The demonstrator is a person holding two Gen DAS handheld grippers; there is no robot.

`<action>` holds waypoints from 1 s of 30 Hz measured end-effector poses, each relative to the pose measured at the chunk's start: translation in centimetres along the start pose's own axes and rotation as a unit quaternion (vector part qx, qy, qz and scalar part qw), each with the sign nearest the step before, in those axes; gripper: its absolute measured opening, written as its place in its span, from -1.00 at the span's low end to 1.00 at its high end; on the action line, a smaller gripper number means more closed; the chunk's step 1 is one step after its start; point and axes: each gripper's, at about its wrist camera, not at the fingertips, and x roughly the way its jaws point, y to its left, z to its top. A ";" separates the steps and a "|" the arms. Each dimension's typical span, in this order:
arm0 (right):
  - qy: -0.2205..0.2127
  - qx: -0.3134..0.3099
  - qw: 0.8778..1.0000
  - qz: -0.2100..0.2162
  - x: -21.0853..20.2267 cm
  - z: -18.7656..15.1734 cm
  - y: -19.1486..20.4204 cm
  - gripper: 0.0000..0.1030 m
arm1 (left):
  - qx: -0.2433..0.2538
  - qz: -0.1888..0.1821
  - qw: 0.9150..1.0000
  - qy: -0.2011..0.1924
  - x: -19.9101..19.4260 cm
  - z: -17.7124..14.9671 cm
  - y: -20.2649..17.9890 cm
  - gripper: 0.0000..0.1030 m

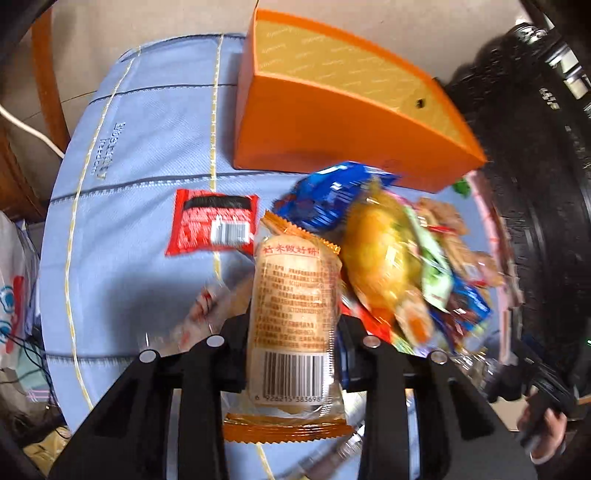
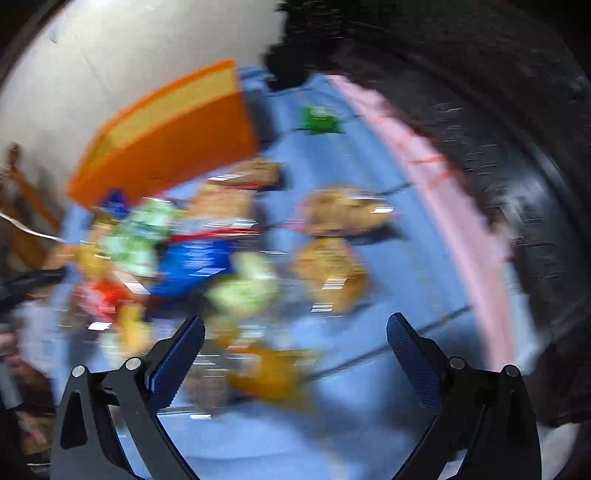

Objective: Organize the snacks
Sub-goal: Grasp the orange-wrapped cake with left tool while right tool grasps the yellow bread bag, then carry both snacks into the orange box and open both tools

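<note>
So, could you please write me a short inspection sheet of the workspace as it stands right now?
Surface: blue cloth with stitched lines covers the table.
Job's things: orange box at the back, closed; rice cracker packet held; red packet lying apart to the left; mixed snack pile in front of the box.
Clutter: plastic bag at the left edge.
Grippers: left gripper shut on the rice cracker packet; right gripper open above the snacks, view blurred.
Cables: white cable beyond the cloth, far left.
Surroundings: pale wall behind.
</note>
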 end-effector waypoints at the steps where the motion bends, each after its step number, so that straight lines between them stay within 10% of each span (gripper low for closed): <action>1: 0.010 -0.005 1.000 0.008 0.4 -0.2 -0.2 0.93 | -0.004 -0.002 1.000 -0.003 -0.3 -0.5 -0.2 -0.37; 4: 0.013 0.004 1.000 0.003 1.6 0.1 -1.1 0.93 | -0.015 -0.006 1.000 -0.004 -0.4 -1.6 -0.7 -0.37; 8: 0.025 -0.075 0.988 -0.130 4.5 1.1 -0.6 0.93 | -0.025 -0.009 1.000 0.002 -0.5 -3.0 -1.1 -0.37; 12: 0.059 -0.149 0.985 -0.066 7.6 1.8 0.4 0.84 | -0.050 0.002 0.999 0.002 -0.9 -5.2 -1.3 -0.37; 19: 0.097 -0.177 0.979 0.027 11.7 4.2 0.3 0.09 | -0.088 0.025 0.996 0.002 0.1 -5.7 -2.0 -0.37; 30: 0.081 -0.087 0.967 0.224 3.4 6.8 -3.9 0.05 | -0.114 0.033 0.992 -0.032 -2.6 -5.6 -3.5 -0.37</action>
